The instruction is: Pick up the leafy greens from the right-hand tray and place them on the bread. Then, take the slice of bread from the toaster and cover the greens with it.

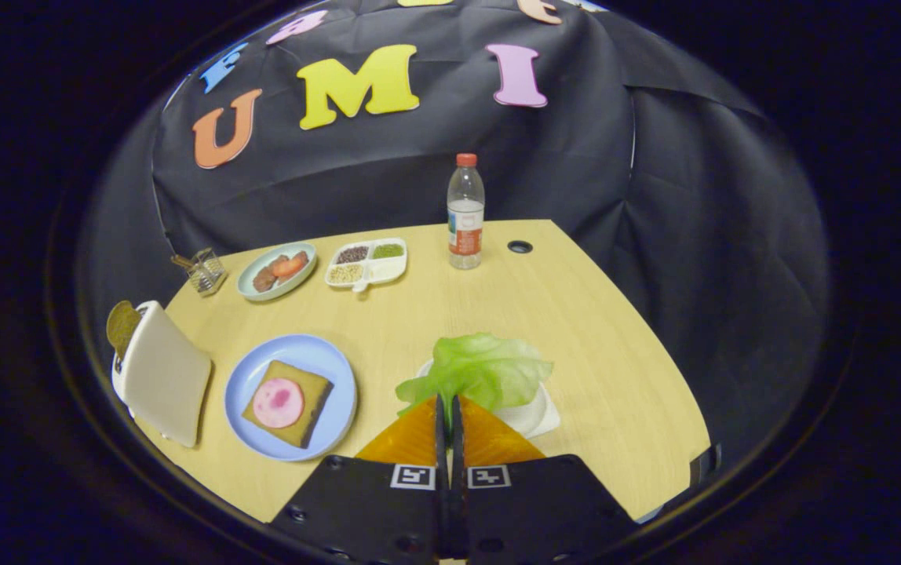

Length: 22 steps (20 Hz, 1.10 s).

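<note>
Claw (447, 400): two orange fingers (410, 439) brought together, only a thin slit between them. Tips sit at the near edge of the lettuce; whether they pinch the leaf's edge or merely meet in front of it cannot be told.

Lettuce leaf (482, 369): pale green, ruffled, lying on a small white tray (533, 416) toward the right near part of the table (600, 329). It lies just ahead of the fingertips and spreads beyond them, mostly to their right. Judged very light, limp and thin, easily torn or folded; likely to droop and swing when lifted. Best taken at a thick fold or the rib near its near edge, with a gentle squeeze.

Blue plate (329, 377): left of the fingers, near the table's front edge. Holds a brown slice of bread (305, 420) topped with a round pink slice of meat (278, 402). This is where the leaf goes.

Toaster (164, 377): white, at the left edge of the table, a second slice of bread (121, 326) standing up from its slot.

Farther back: oval plate of food (276, 271), divided white dish of grains (366, 263), small wire holder (206, 271) at the back left corner, clear bottle with a red cap (465, 212) near the back edge, and a dark hole in the table (519, 246) beside it.
</note>
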Available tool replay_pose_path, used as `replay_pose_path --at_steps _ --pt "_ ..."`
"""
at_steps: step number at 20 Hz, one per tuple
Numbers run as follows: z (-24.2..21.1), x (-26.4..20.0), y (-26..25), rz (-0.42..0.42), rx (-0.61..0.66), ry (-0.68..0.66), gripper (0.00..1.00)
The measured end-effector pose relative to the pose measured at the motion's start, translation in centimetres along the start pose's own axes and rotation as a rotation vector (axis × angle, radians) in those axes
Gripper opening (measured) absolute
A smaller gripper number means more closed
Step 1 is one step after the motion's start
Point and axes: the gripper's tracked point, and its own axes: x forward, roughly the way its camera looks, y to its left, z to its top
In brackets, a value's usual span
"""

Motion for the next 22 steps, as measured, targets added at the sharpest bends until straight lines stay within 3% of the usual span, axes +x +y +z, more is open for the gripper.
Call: replay_pose_path --at_steps 8,17,22 --pt "-0.1 -1.4 8.6 0.054 -0.057 -0.038 0.00" --pt "-3.5 1.8 18.6 0.174 -0.041 0.001 0.00" --pt "-6.3 4.3 20.6 0.189 -0.056 0.054 0.01"
